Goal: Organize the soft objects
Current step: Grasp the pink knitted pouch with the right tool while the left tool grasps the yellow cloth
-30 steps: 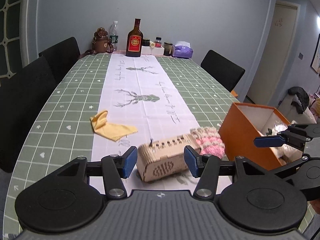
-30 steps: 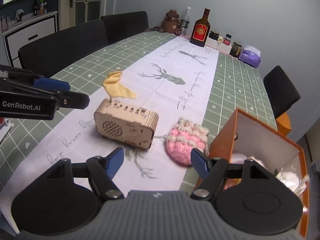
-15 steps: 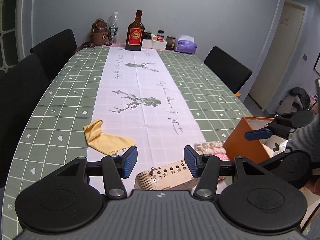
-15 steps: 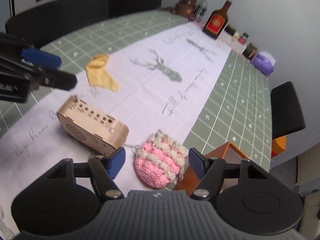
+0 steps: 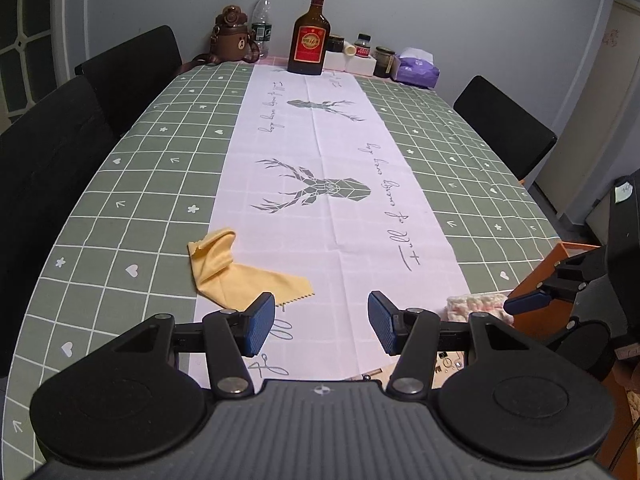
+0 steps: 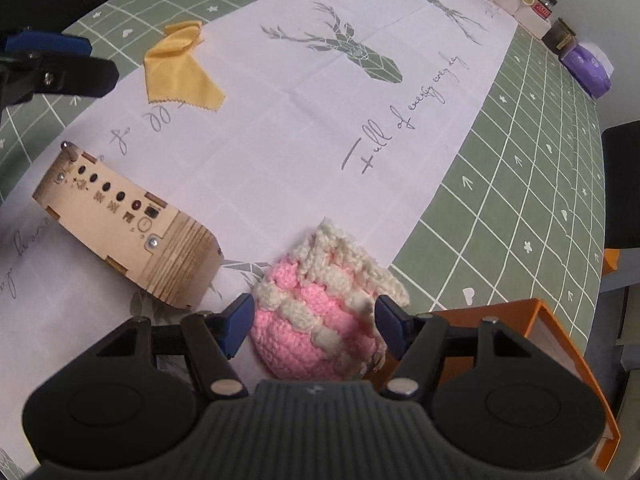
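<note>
Right gripper [image 6: 311, 326] open, fingers straddling pink crochet pouch [image 6: 320, 316], just left of orange box [image 6: 560, 344]. Left gripper [image 5: 321, 322] open, holding nothing, yellow cloth [image 5: 236, 270] far-left of box.

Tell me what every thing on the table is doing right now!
Right gripper: open, fingers either side of the pouch.
Pink crochet pouch: lying on the table, not yet squeezed.
Left gripper: open, holding nothing.
Yellow cloth: crumpled, lying loose.
Wooden box: resting flat beside the pouch.
Orange box: standing beside the pouch; its inside is hidden.
Brown bottle: upright, capped.
</note>
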`<state>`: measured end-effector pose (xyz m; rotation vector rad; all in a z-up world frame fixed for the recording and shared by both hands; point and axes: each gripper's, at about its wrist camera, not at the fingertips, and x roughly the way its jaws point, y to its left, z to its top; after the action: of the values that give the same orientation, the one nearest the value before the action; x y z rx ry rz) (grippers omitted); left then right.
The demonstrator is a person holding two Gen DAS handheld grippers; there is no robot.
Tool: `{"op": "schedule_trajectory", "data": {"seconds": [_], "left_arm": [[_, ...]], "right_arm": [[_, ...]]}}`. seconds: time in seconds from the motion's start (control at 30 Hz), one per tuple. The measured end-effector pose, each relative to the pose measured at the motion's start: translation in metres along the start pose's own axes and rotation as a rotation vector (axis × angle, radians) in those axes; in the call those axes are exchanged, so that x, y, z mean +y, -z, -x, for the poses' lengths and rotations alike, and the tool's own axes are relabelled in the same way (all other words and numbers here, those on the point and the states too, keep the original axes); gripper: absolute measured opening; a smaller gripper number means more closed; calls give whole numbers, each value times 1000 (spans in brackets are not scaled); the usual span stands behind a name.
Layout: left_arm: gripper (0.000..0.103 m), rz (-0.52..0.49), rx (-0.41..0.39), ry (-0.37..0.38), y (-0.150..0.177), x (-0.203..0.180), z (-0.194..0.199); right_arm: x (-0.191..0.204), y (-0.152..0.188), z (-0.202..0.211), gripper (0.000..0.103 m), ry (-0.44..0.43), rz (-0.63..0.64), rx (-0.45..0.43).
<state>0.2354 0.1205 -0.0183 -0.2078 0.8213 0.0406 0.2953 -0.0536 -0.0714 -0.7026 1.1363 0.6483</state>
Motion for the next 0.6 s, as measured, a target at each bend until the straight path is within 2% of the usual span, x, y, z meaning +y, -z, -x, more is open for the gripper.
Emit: {"op": "schedule_trajectory", "data": {"seconds": [0.1,0.2,0.37,0.43,0.5,0.53,0.6], "left_arm": [[63,-4,12,-6,-1,0,-8],[63,-34,22,-12,-1,-2,-14],[64,-95,26,-17,-4,-4,-20],[70,-122,41,-44,-5,-4,-24],[72,-138,59,-83,-5,-2,-31],[73,-136,63,-98,-6,0,-35],[76,-110,73,-119,-9,9,-43]], "right_arm": [[-1,-2,-8,65,-12,26,33],[-4,-4,-11,59,-32,24,49],[-5,-6,-15,38,-63,30,50],[-4,-5,-13,33,-61,39,37],[-5,-4,-11,28,-63,38,22],[-6,-3,-8,24,-66,32,12],[-10,-5,-2,22,-61,9,-21]]}}
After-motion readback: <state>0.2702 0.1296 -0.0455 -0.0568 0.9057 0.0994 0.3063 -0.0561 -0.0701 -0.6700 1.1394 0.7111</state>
